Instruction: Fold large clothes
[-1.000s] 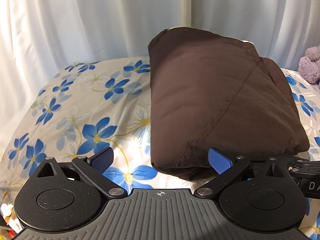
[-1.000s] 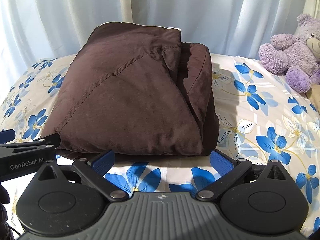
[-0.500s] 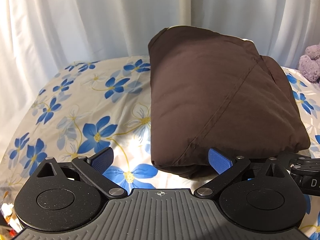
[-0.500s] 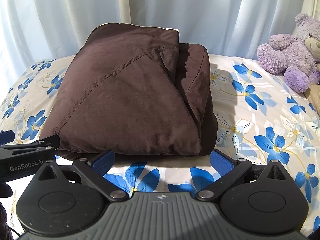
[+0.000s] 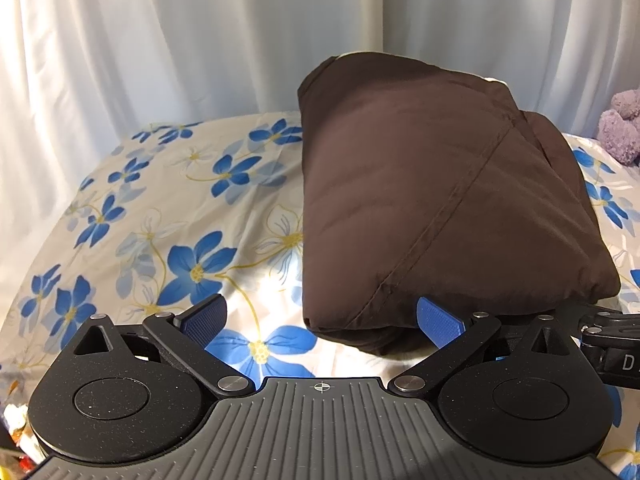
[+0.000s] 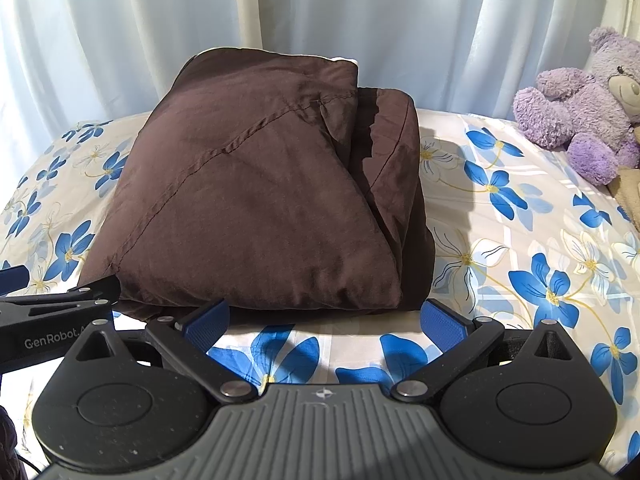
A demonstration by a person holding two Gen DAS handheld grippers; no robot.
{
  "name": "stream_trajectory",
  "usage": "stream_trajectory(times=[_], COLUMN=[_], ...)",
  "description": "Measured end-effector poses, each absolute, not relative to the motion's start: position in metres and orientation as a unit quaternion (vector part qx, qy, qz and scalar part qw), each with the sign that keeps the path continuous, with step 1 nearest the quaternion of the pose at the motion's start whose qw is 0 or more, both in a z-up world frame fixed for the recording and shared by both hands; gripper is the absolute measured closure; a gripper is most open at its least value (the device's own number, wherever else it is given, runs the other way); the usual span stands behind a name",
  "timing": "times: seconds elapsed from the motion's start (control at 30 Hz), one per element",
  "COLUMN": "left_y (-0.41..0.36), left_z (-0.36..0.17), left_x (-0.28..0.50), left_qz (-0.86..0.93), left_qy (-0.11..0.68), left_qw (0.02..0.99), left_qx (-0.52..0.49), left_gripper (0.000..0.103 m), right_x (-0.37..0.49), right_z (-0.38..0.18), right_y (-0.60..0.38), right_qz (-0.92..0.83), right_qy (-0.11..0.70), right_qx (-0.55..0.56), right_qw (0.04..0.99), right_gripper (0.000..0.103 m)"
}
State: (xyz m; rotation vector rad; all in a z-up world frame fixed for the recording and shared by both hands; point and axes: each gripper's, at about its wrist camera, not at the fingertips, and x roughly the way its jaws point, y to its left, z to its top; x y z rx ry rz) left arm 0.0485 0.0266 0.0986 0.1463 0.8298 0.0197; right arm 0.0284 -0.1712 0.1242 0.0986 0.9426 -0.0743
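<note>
One folded brown garment (image 6: pixel 256 208) lies on one flower-printed bed (image 6: pixel 520 240); one purple teddy bear (image 6: pixel 580 108) sits at its edge. Two grippers, left (image 5: pixel 320 318) and right (image 6: pixel 324 320), each show two blue pads.

Cloth everywhere, hard plastic up close.

The brown garment (image 6: pixel 256 200) is smooth woven cloth with a faint sheen and a raised stitched seam. Under it, the bedsheet (image 6: pixel 520 248) is thin printed cotton-like cloth, slightly glossy where light falls. Behind the garment hang sheer, matt white curtains (image 6: pixel 400 20). Right of it, the bear (image 6: pixel 576 108) is shaggy purple plush. The fingers (image 5: pixel 204 316) wear blue, finely textured pads on matt black plastic arms with bright metal rivets.
</note>
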Motion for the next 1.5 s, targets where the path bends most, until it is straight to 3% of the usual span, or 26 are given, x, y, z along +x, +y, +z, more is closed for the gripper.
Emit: stream_trajectory(times=[1.5], left_y=[0.015], left_z=[0.091], left_x=[0.05], left_qz=[-0.032], left_qy=[0.422], left_qw=[0.902], left_qx=[0.086], left_gripper=[0.0], right_x=[0.028], right_z=[0.129], right_y=[-0.177], right_qz=[-0.036], right_qy=[0.448], right_qx=[0.055], right_qw=[0.892], right_gripper=[0.001])
